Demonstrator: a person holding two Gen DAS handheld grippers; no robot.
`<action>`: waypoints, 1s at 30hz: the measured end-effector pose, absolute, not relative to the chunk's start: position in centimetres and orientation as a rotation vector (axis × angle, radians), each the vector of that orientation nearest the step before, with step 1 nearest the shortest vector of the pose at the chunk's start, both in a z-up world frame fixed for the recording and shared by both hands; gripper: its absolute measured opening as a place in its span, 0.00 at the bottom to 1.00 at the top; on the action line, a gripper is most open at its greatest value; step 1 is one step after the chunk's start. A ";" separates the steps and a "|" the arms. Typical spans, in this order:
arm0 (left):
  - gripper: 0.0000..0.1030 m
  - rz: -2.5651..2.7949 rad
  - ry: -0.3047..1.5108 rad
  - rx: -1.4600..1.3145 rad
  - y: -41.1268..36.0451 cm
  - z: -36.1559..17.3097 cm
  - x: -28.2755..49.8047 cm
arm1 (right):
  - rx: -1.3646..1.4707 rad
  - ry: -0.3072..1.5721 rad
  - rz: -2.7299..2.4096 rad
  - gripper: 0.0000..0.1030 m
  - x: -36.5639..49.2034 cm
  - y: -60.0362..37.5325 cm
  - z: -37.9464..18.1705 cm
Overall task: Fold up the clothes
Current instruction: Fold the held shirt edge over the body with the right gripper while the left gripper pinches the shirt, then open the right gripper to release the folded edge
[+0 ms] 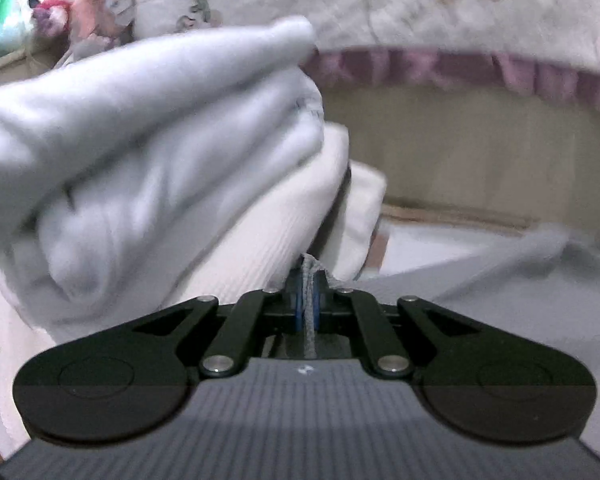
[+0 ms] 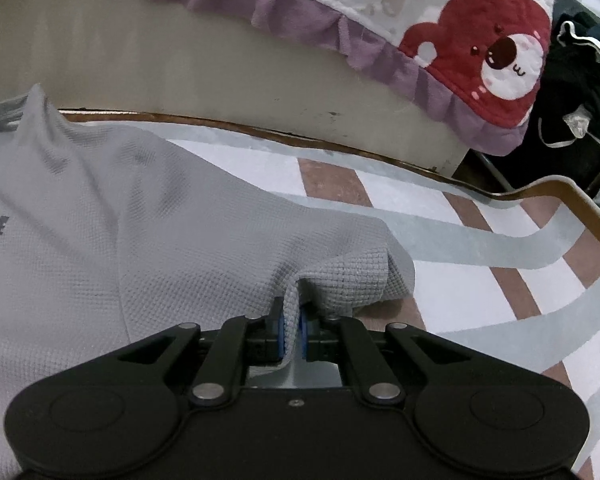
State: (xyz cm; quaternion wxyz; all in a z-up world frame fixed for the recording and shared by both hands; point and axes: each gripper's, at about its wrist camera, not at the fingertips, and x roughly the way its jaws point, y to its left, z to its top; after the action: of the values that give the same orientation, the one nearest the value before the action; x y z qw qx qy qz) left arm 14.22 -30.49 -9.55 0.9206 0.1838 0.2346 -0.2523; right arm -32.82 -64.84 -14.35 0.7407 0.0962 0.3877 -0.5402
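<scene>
A grey waffle-knit shirt (image 2: 148, 216) lies spread on a striped table surface (image 2: 480, 288), its bulk running off toward the left of the right wrist view, where part of a dark printed word and a small dark figure show near the left edge. Its nearest corner is bunched up and pinched in the right gripper (image 2: 293, 330), whose blue-padded jaws are nearly closed with a fold of the grey cloth standing between them. In the left wrist view, the left gripper (image 1: 308, 304) has its jaws pressed together on a thin strip of the same grey fabric, which rises upright out of the pads; the rest of the shirt there is a blurred grey sheet at lower right. Only the left view shows a stack of folded clothes (image 1: 172, 168) just beyond the gripper: pale blue-white garments on top and a cream ribbed one beneath, at least two pieces, tilted and blurred. Only the right view shows a red bear design (image 2: 496, 52) on a white quilt with a purple frill (image 2: 284, 12), hanging over a beige bed side, and a dark heap of clothing (image 2: 580, 80) at the far right. The quilt's frill also appears across the top of the left view.
</scene>
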 end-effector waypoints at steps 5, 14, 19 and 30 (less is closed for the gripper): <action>0.34 -0.473 0.360 0.611 -33.1 -12.5 11.6 | 0.202 0.875 -1.197 0.09 -32.3 -64.8 -14.3; 0.62 -0.803 0.639 0.366 -30.6 -9.8 12.2 | 0.327 0.872 -1.360 0.64 -34.9 -64.5 -13.8; 0.67 -0.958 0.840 0.263 -28.0 -10.9 11.5 | 0.467 0.744 -1.411 0.62 -39.7 -63.3 -12.8; 0.03 -0.881 0.791 0.371 -29.1 -16.0 10.6 | 0.793 0.609 -0.842 0.62 -42.8 -57.4 -12.8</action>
State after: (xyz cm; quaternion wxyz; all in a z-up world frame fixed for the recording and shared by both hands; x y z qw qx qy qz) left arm 10.62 -29.09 -16.03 0.8138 0.1739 0.3706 -0.4126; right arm -42.76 -57.35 -12.84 0.7939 0.3690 0.2831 -0.3915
